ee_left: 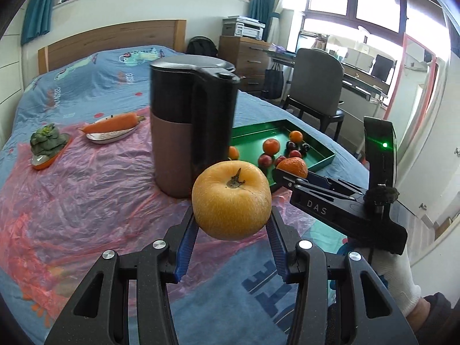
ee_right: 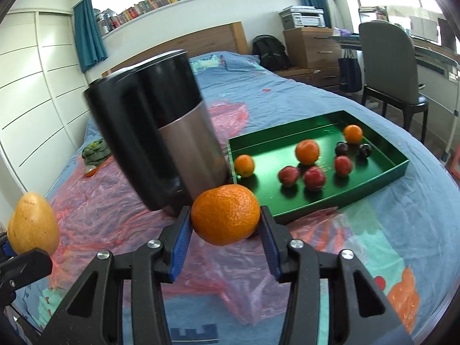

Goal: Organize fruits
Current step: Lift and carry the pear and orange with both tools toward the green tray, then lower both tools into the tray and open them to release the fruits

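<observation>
While both grippers hang above the bed, each one carries a piece of fruit: the left gripper (ee_left: 231, 224) has its blue pads (ee_left: 187, 238) pressed against the sides of a yellow pear (ee_left: 231, 199), whose stem end faces up, and the right gripper (ee_right: 225, 231) is clamped on a mandarin (ee_right: 225, 214). From the left wrist view the right gripper (ee_left: 290, 174) shows at the right with the mandarin (ee_left: 293, 166) at its tip, borne by a hand in a white glove (ee_left: 402, 281). From the right wrist view the pear (ee_right: 33, 228) shows at the far left edge. A tall black and brown kettle (ee_left: 192, 123) stands on a pink plastic sheet (ee_left: 86, 195) spread over the blue bedspread (ee_left: 95, 86), just beyond both fruits. Right of the kettle, touching or just beside its base, lies a green tray (ee_right: 399, 166) holding three mandarins, three red plums and two dark plums, all loose and mostly apart. Farther left on the sheet, a carrot (ee_left: 112, 123) rests in a white dish (ee_left: 106, 138), and a leafy green vegetable (ee_left: 47, 141) sits in an orange dish (ee_left: 43, 164) near it. A grey chair (ee_right: 388, 66) stands past the bed's far right side.
</observation>
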Demonstrator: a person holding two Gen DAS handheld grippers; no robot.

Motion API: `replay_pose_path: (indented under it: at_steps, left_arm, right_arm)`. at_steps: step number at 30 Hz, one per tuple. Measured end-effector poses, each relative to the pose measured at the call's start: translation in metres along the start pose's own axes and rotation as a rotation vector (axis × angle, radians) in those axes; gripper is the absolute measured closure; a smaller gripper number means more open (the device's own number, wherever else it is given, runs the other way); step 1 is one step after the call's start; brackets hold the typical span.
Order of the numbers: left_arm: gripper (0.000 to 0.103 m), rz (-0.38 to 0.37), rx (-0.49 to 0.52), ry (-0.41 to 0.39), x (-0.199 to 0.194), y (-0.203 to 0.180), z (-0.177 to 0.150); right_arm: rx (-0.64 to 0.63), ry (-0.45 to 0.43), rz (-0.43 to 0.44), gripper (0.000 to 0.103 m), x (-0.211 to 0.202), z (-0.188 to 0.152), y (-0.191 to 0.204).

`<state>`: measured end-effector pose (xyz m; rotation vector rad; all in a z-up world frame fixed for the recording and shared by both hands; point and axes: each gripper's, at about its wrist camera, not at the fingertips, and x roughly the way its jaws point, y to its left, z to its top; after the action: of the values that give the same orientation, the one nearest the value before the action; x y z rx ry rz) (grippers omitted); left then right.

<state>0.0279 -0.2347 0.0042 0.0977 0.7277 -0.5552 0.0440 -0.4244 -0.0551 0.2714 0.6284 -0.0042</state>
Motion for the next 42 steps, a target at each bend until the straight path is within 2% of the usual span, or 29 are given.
replay_pose_path:
  at_steps: [9, 14, 21, 30, 33, 42]
  left_arm:
    - [0.061, -0.072, 0.085, 0.028, 0.070, -0.055, 0.036]
    - [0.061, -0.054, 0.095, 0.033, 0.114, -0.069, 0.057]
    - [0.061, -0.015, 0.086, 0.055, 0.183, -0.070, 0.087]
    - [0.061, 0.060, 0.016, 0.132, 0.256, -0.054, 0.098]
    - [0.061, 0.067, -0.005, 0.150, 0.270, -0.049, 0.096]
    - [0.061, 0.087, 0.013, 0.170, 0.287, -0.051, 0.100]
  right_arm:
    - [0.076, -0.068, -0.144, 0.046, 0.028, 0.029, -0.078]
    - [0.127, -0.097, -0.193, 0.046, 0.056, 0.047, -0.111]
    - [0.174, -0.122, -0.261, 0.047, 0.087, 0.062, -0.146]
    - [0.208, -0.082, -0.440, 0.046, 0.102, 0.063, -0.186]
    - [0.241, -0.056, -0.449, 0.046, 0.107, 0.060, -0.200]
    - [0.188, -0.027, -0.475, 0.044, 0.115, 0.062, -0.195]
